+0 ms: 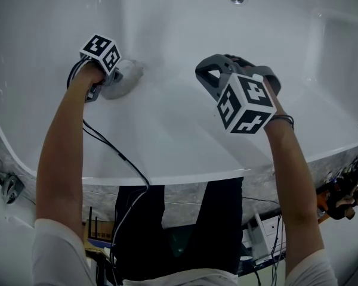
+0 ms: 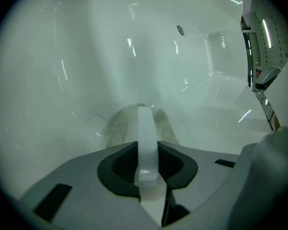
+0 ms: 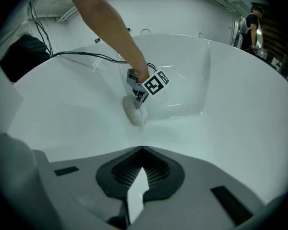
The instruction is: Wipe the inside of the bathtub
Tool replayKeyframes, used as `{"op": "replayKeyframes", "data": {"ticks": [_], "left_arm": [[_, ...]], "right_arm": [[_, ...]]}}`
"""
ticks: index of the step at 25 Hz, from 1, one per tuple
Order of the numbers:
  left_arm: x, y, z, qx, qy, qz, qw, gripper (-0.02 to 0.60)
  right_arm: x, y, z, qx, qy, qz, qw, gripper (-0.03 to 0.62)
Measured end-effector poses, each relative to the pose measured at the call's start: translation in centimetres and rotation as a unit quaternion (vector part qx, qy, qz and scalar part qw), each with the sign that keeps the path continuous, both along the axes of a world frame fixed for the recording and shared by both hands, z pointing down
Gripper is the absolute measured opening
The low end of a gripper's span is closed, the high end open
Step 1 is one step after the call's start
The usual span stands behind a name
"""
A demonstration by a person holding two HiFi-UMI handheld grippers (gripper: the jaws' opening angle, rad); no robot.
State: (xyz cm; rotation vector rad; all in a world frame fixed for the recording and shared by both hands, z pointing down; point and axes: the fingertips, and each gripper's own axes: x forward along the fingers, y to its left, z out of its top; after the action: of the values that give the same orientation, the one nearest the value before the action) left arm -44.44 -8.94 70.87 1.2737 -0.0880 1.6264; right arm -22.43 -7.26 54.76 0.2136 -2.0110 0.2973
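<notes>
Bathtub wall bears a pale cloth clamped in the left gripper; right gripper closed, empty.

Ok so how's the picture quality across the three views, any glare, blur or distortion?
Head view: dim, flat light, arms dark against the white bathtub. Left gripper view: fisheye with black corners, glare streaks on the tub wall, cloth hazy. Right gripper view: fisheye bends the rim; left gripper looks sharp.
</notes>
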Motion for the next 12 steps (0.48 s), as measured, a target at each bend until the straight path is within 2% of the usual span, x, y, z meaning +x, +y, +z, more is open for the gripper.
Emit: {"op": "replayKeyframes", "data": {"ticks": [7, 12], "left_arm": [[0.0, -0.5, -1.1, 0.017, -0.011, -0.019, 0.9996, 0.097], [1.2, -0.7, -4.1, 0.031, -0.001, -0.028, 0.9991, 0.098]], "right_arm": [[2.1, 0.0, -1.1, 0.004, 0.0, 0.011, 1.0, 0.02], [4.4, 0.3, -3.8, 0.009, 0.001, 0.033, 0.999, 0.02]]}}
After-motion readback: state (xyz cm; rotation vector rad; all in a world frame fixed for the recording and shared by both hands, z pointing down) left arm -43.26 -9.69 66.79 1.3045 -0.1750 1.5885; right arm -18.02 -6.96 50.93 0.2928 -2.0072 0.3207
